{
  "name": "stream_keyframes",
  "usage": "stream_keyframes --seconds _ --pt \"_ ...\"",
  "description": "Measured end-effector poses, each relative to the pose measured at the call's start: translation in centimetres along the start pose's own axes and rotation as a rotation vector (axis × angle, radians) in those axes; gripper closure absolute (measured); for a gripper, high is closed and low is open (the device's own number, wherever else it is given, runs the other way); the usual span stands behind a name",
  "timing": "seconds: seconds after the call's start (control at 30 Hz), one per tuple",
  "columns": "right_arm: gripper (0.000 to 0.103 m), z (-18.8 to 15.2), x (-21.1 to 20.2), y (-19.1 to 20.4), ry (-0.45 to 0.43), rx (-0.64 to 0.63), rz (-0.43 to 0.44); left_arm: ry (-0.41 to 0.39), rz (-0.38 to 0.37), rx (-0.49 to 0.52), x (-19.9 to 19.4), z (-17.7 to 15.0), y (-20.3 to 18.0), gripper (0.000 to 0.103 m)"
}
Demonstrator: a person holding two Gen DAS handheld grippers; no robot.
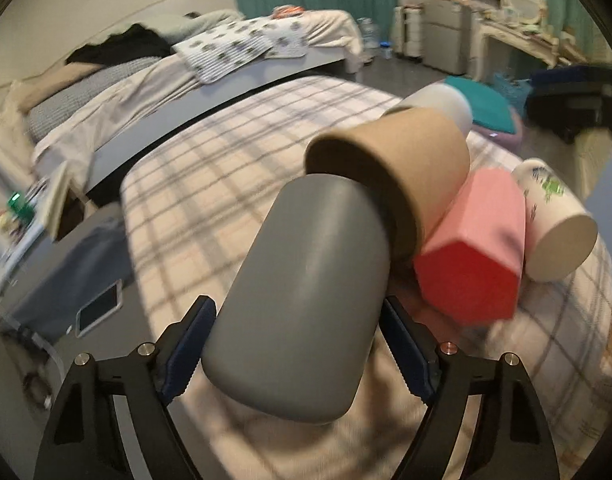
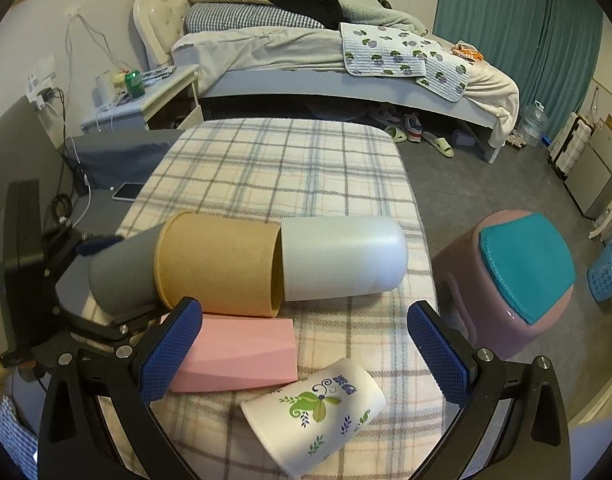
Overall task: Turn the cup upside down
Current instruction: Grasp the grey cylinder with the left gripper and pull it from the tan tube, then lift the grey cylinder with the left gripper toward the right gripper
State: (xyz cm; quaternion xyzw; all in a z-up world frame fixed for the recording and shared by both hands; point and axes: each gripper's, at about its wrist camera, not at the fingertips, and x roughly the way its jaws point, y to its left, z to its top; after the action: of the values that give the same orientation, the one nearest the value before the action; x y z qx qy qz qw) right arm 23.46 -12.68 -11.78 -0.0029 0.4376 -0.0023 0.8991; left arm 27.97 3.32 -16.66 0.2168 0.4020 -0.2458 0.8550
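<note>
My left gripper [image 1: 300,340] is shut on a grey cup [image 1: 302,300] that lies on its side, its open end tucked into a brown paper cup [image 1: 393,176]. In the right wrist view the grey cup [image 2: 122,270], brown cup [image 2: 220,264] and a white plastic cup [image 2: 341,258] lie in a row on the plaid cloth [image 2: 282,164]. A pink faceted cup [image 2: 238,354] and a flowered paper cup [image 2: 317,408] lie nearer. My right gripper [image 2: 306,350] is open and empty above the flowered cup. The left gripper [image 2: 106,280] shows at the left.
A pink stool with a teal cushion [image 2: 517,276] stands right of the table. A phone [image 2: 128,191] lies on the grey surface at left. A bed [image 2: 345,68] and a nightstand [image 2: 146,100] stand behind. The pink cup [image 1: 473,244] and flowered cup [image 1: 553,220] lie right of the left gripper.
</note>
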Motion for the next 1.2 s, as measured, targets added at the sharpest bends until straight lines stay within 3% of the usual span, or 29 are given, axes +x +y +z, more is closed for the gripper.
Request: stream_keyframes --seconds 0.3,0.6,0.87,1.0,1.2 --pt "0.0 -1.0 -4.8 -1.0 -0.071 0.023 0.02 0.066 0.073 -0.367 -5.3 -4.7 -1.9 0.021" --pt "0.0 -4.3 -9.6 -2.2 -0.122 0.021 0.039 0.073 0.121 -0.664 -8.1 -5.6 -7.9 0.022" --pt "0.0 -7.5 -11.2 -4.9 -0.105 0.021 0.021 0.079 0.161 -0.668 -7.1 -5.2 -11.1 0.021" --pt "0.0 -7.9 -11.3 -6.3 -0.102 0.05 0.014 0.166 0.15 -0.634 -5.6 -5.6 -11.7 0.021" --pt "0.0 -7.9 -11.5 -7.0 -0.104 0.087 0.021 0.16 0.143 -0.631 -7.4 -6.7 -12.1 0.019"
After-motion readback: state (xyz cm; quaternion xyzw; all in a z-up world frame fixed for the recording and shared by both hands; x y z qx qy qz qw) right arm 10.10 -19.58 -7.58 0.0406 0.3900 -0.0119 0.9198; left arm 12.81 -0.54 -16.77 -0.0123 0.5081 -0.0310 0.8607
